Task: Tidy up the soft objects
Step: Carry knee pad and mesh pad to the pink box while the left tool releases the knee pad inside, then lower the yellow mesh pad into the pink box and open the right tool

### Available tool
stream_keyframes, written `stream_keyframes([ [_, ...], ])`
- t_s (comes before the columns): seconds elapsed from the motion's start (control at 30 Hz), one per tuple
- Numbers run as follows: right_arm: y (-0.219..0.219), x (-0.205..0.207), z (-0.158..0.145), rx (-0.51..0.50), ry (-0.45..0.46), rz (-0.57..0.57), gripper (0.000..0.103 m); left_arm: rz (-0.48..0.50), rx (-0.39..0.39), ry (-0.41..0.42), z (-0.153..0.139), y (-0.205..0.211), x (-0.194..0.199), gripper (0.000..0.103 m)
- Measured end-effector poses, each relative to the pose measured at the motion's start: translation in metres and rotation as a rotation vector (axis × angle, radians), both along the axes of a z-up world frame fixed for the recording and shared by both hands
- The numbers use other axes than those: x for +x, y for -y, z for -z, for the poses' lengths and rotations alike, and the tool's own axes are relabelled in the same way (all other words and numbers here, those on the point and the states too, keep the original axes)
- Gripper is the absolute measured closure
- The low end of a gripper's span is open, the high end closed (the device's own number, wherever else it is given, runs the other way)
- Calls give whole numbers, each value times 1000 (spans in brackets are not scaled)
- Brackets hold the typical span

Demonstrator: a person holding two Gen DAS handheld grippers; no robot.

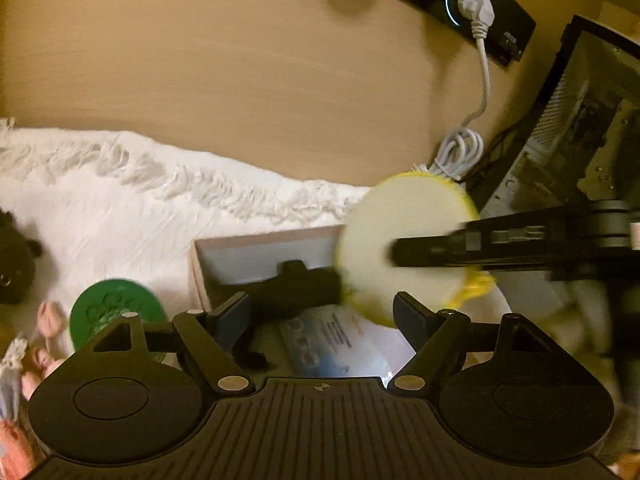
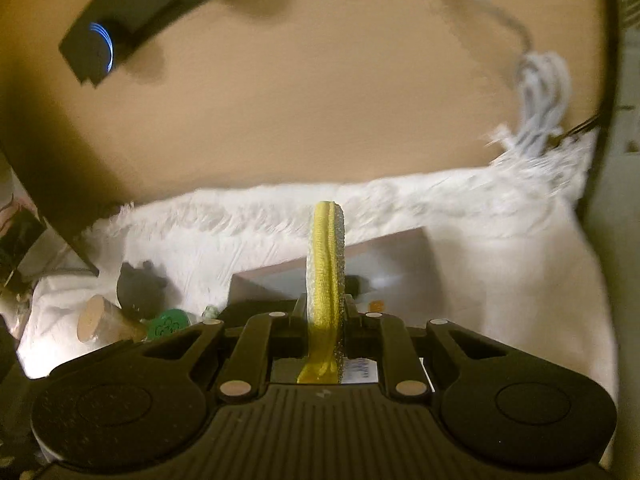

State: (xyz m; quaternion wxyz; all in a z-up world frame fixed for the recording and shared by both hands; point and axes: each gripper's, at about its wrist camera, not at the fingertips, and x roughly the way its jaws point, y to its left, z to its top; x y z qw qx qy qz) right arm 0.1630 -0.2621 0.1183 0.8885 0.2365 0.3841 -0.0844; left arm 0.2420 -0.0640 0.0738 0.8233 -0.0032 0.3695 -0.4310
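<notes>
I am holding the right tool (image 2: 325,312) clamped on a round yellow sponge pad (image 2: 325,264), its pads pressing both faces so the pad is standing edge-on ahead of my camera. From the left wrist view I am seeing that same pad face-on, hanging over the right edge of an open cardboard box (image 1: 264,244) that is sitting on the white fringed cloth (image 1: 120,208) covering the desk (image 1: 240,80). My left tool (image 1: 320,312) is standing with its fingers apart and nothing between them, hovering above the box. A green round lid (image 1: 114,308) and a dark plush toy (image 1: 14,264) are lying on the cloth to the left of the box.
</notes>
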Motion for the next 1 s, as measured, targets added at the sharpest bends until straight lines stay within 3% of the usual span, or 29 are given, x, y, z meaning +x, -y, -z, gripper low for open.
stream_keyframes([
  [0.2, -19, 20, 25, -31, -76, -36, 87, -46, -12, 23, -9, -32, -8, 20],
  [0.33, -16, 20, 39, -70, -141, -1, 88, -127, -75, 38, -25, -67, -12, 20],
  [0.5, -18, 11, 24, -154, -108, 24, 88, -229, -110, 61, -32, -115, -14, 20],
  [0.67, -17, -1, -11, -12, 58, 6, 88, -353, -83, 72, -22, -170, -14, 20],
  [0.8, -17, 8, 5, 155, 44, -67, 87, -487, -35, 32, -3, -212, -8, 21],
  [0.83, -16, 11, 14, 188, 16, -66, 86, -514, -21, 31, 1, -221, -7, 21],
  [0.9, -16, 12, 24, 175, -39, -24, 68, -564, 11, 37, 8, -240, -7, 21],
  [0.93, -16, 11, 25, 120, -56, -2, 64, -588, 21, 38, 11, -249, -7, 21],
  [1.0, -18, 6, 23, -1, -74, 30, 40, -638, 23, 31, 16, -270, -7, 21],
])
